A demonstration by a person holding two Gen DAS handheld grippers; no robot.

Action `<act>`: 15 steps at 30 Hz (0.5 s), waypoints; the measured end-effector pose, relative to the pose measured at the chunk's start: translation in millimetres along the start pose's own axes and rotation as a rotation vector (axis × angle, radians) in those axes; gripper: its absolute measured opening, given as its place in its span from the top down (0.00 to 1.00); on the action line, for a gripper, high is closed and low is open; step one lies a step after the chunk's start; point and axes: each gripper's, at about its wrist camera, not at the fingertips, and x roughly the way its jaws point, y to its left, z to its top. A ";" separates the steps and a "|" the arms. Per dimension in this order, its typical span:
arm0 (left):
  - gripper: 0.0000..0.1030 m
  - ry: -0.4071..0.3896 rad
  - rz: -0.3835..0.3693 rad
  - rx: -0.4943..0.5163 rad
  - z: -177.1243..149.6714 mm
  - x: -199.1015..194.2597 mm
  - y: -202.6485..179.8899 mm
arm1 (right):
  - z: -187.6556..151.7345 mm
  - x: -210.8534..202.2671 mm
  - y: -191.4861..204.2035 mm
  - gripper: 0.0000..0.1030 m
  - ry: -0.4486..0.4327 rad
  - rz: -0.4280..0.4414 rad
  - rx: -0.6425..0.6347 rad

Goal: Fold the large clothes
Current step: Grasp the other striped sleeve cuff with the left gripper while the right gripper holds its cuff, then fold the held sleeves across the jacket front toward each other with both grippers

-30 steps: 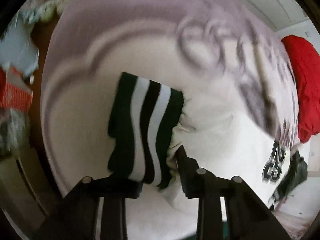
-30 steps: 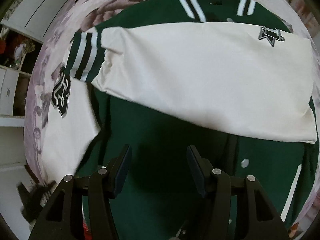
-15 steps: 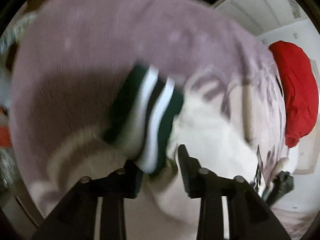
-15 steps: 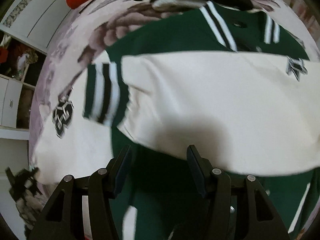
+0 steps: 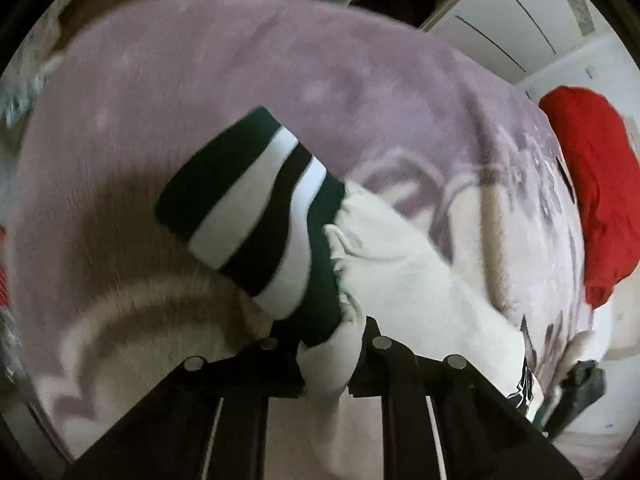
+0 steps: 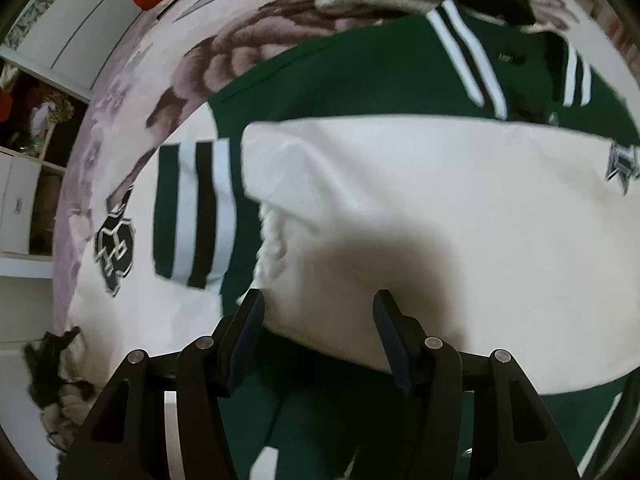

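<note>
Left tool [image 5: 332,344] pinches the cream sleeve [image 5: 404,264] of a green varsity jacket [image 6: 360,80] just behind its green-and-white striped cuff [image 5: 256,216], lifted above a mauve floral blanket [image 5: 200,80] covering the bed. Right tool [image 6: 318,320] hovers with fingers spread over the jacket, which lies flat on the blanket with its other sleeve [image 6: 440,208] folded across the body. A red garment [image 5: 596,200] sits at the bed's edge near white cabinets [image 5: 520,12].
</note>
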 end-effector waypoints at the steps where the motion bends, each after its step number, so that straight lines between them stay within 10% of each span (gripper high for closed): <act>1: 0.90 -0.016 0.001 0.002 5.8 -5.8 -5.2 | 4.2 -1.2 2.4 0.43 -0.007 -0.023 -0.014; 8: 0.91 -0.126 -0.074 0.119 51.9 -64.7 -59.8 | 24.1 30.6 36.5 0.48 0.008 0.034 -0.083; 15: 0.91 -0.274 0.000 0.513 13.6 -129.7 -156.3 | 35.1 23.3 15.0 0.47 0.039 0.130 0.010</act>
